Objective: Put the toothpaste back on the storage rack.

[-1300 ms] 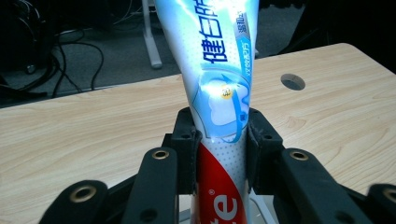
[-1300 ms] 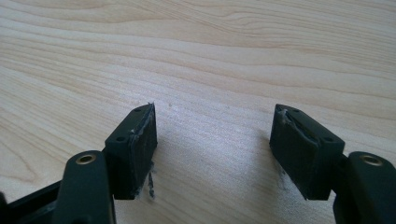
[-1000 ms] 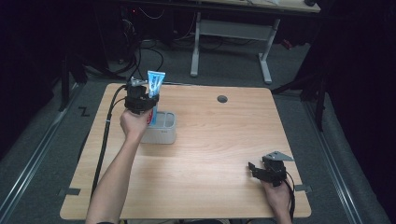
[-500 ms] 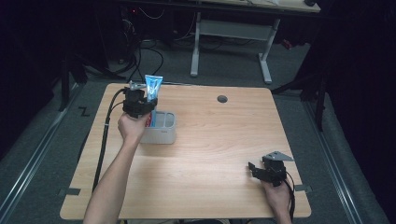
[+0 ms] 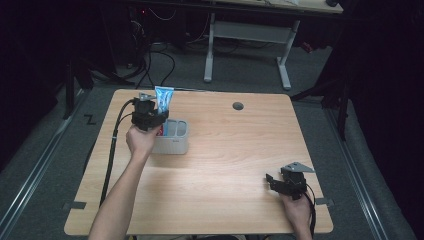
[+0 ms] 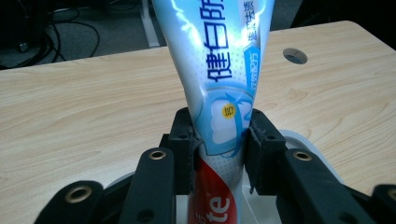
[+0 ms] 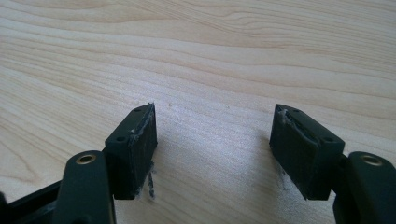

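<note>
Wooden tabletop (image 5: 225, 150): left hand-held gripper (image 6: 218, 140) clamped on toothpaste tube (image 6: 219, 70), lowered slightly into holder (image 5: 172, 142); right hand-held gripper (image 7: 212, 144) apart, idle.

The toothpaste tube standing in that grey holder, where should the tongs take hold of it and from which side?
Grip the toothpaste tube low on its narrow waist, just above the grey holder, coming level from the person's side. It stands upright and fans wide toward the top, so pads fit either side there, as the left tongs do now.

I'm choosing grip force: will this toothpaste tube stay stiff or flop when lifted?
Probably soft: the tube narrows where the left hand-held gripper squeezes it. Its glossy skin may slip. The flat, wide top could lean once free of the holder.
</note>
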